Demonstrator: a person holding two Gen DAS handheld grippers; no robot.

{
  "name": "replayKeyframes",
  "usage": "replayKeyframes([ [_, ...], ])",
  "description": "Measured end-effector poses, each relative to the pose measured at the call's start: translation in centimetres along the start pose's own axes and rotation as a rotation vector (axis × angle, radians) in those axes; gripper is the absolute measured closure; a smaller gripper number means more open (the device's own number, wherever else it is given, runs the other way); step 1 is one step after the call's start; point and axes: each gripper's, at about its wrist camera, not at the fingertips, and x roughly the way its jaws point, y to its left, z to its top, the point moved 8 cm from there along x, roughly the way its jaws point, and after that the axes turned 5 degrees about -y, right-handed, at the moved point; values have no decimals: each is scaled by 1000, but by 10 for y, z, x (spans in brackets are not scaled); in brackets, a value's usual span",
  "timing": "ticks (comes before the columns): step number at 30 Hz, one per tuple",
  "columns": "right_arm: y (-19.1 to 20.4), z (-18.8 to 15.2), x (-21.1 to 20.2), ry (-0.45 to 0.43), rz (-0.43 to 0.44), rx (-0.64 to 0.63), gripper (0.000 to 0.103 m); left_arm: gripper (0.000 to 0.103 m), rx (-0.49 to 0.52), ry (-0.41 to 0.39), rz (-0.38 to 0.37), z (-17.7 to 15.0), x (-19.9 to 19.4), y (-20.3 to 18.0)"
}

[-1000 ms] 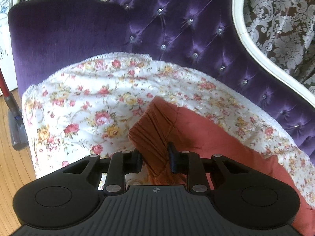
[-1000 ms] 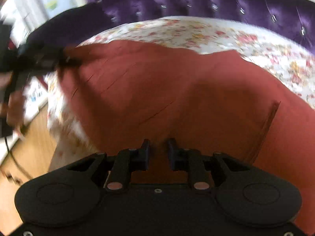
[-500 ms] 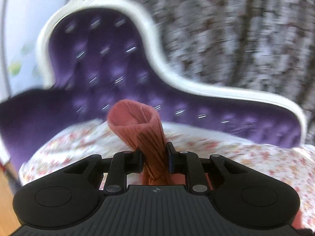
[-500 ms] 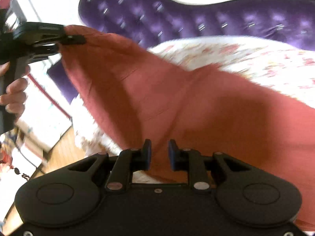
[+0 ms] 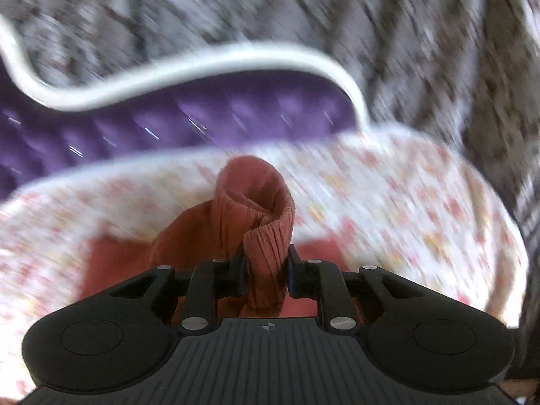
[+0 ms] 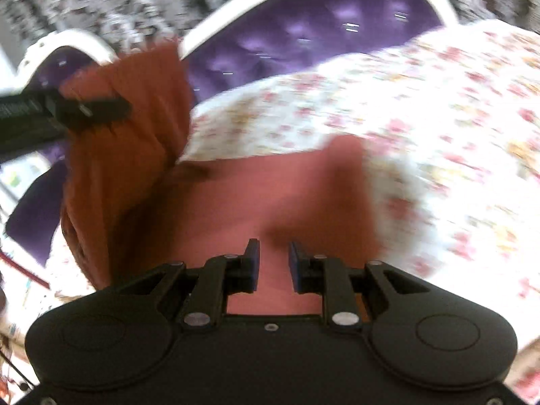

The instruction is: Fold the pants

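Observation:
The rust-red pants [image 5: 260,202] lie partly on a floral sheet [image 5: 405,195] over a purple sofa. My left gripper [image 5: 265,266] is shut on a bunched, ribbed edge of the pants and holds it up off the sheet. In the right wrist view the left gripper [image 6: 91,111] appears at the upper left with the pants [image 6: 128,141] hanging from it. My right gripper [image 6: 273,263] has its jaws close together with pants fabric between and below them; the grip itself is hidden. Both views are motion-blurred.
The purple tufted sofa back [image 5: 202,114] with a white trim [image 5: 236,54] rises behind the sheet. A patterned grey curtain [image 5: 438,33] hangs beyond it. The sheet [image 6: 422,118] fills the right side of the right wrist view.
My left gripper has lifted the pants edge off the sheet and swung right. The right gripper has swung right too, and the pants now drape folded over between the two.

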Motion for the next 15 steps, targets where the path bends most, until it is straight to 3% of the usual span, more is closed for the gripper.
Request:
replayKeyframes([
  [2,-19,-4,-8,0,-26,28,72,81,40,53,-10,-18,17,-18],
  [7,-51,-5,-27,-22,-68,95,72,76,115,59,-2,-36,16,-35],
  [15,-62,13,-30,-71,-95,119,71,72,88,-2,-218,-30,-22,-44],
])
